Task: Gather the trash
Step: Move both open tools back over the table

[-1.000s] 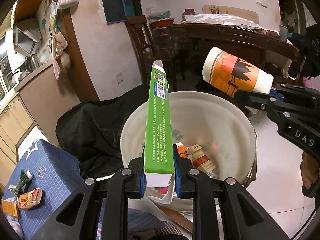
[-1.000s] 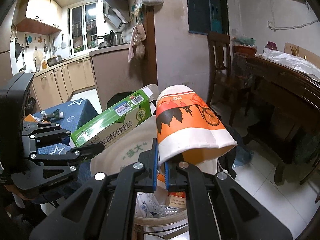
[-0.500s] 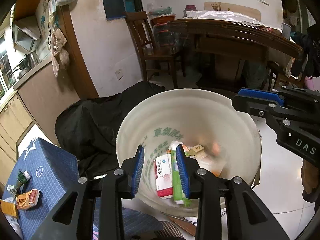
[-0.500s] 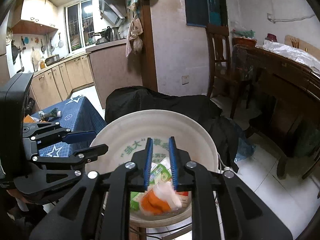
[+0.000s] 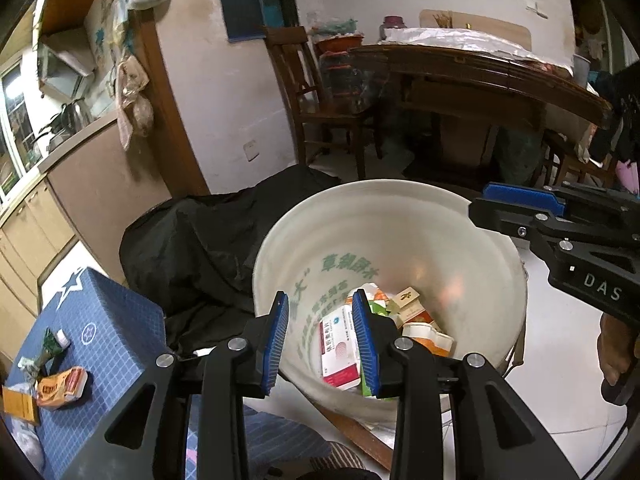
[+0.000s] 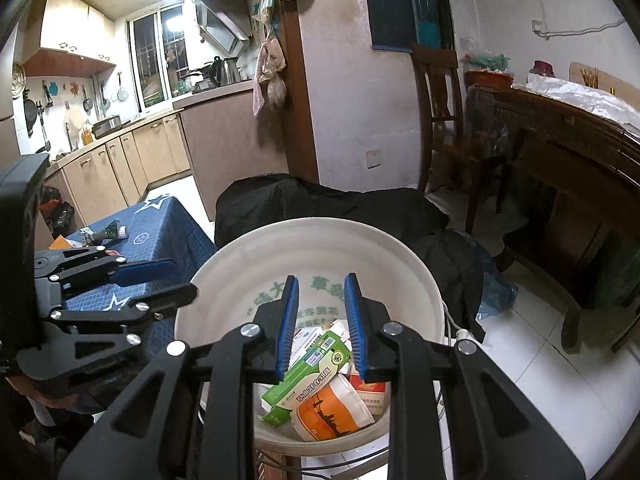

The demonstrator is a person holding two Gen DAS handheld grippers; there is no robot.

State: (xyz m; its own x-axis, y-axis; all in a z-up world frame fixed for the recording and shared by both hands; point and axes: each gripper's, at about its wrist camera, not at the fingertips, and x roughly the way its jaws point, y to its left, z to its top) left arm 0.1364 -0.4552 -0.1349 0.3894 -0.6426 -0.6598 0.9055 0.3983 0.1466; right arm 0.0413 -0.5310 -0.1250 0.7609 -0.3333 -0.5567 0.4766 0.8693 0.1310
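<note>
Trash bucket (image 6: pixel 420 280), white, sits on the floor below us, holding a green carton (image 6: pixel 308 376), an orange paper cup (image 6: pixel 332 408) and small boxes. Our left tongs (image 5: pixel 320 336) and right tongs (image 6: pixel 320 320) hang released above it, the right jaws having just been opening, nothing between.

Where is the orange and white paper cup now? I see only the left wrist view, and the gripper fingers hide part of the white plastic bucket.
Observer: The orange and white paper cup lies on its side inside the white plastic bucket, by the near wall.
Operator: What lies next to it?
Observer: A long green cardboard box lies slanted, partly over the cup.
Operator: Does the other hand carry anything?
Observer: No. The right gripper has just been opening its jaws, and nothing is between them.
</note>
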